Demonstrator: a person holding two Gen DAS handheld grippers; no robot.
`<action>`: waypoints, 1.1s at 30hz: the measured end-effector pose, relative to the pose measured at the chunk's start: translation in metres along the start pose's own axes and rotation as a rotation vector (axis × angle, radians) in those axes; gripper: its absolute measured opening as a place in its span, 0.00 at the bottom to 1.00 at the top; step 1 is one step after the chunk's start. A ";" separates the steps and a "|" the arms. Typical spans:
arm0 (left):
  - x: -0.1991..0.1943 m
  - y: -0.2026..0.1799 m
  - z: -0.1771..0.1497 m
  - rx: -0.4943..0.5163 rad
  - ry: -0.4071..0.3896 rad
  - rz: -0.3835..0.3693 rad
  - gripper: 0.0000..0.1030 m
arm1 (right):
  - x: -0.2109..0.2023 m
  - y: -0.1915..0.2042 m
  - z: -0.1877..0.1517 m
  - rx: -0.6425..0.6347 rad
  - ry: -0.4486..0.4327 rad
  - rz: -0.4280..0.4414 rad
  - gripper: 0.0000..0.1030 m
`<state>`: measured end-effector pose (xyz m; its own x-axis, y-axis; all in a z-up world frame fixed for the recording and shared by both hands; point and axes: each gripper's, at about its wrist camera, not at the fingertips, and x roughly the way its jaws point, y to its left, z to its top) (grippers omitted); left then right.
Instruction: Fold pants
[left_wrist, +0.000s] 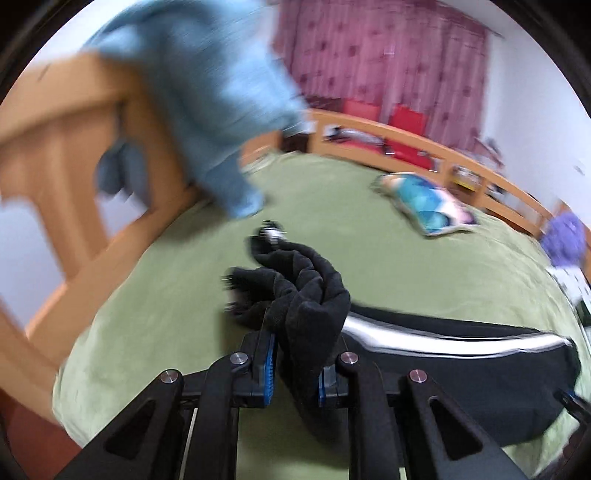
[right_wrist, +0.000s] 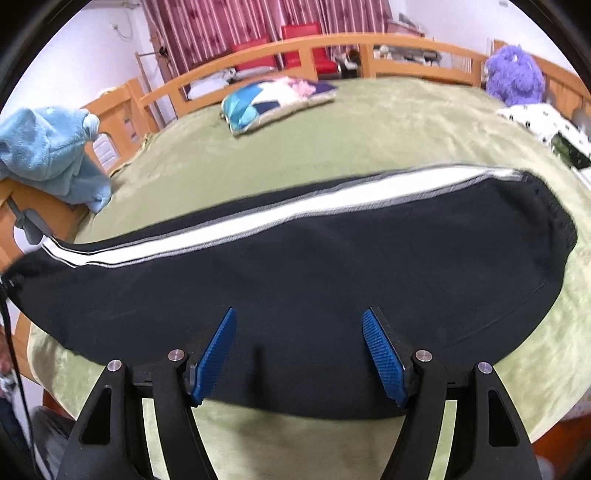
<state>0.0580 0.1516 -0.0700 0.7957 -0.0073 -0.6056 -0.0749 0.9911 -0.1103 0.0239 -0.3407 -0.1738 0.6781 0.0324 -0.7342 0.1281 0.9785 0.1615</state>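
A bunched end of the black fabric pants with a white side stripe (left_wrist: 306, 295) is pinched between the jaws of the left gripper (left_wrist: 295, 373) and held up over the bed. The jaws of the right gripper (right_wrist: 299, 354) are spread wide above the pants (right_wrist: 295, 266), with nothing held between them. The rest of the garment is laid lengthwise on the green-blanketed bed (right_wrist: 369, 140) (a wooden rail runs around it), near a patterned blue cushion (right_wrist: 269, 99) and a light blue fleece garment (right_wrist: 48, 147).

Black pants (right_wrist: 314, 266) with a white side stripe lie flat across the green bed, one end bunched and lifted.
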 end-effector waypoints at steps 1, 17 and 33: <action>-0.008 -0.022 0.007 0.032 -0.003 -0.025 0.15 | -0.001 -0.007 0.007 -0.018 -0.011 -0.002 0.68; 0.010 -0.344 -0.082 0.455 0.171 -0.287 0.16 | 0.007 -0.171 -0.006 0.274 -0.095 0.075 0.69; -0.002 -0.257 -0.079 0.345 0.213 -0.334 0.48 | 0.011 -0.135 -0.002 0.222 -0.076 0.193 0.69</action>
<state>0.0280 -0.1137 -0.1029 0.5996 -0.3218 -0.7327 0.3928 0.9161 -0.0809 0.0122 -0.4722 -0.2048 0.7563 0.1901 -0.6260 0.1408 0.8871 0.4395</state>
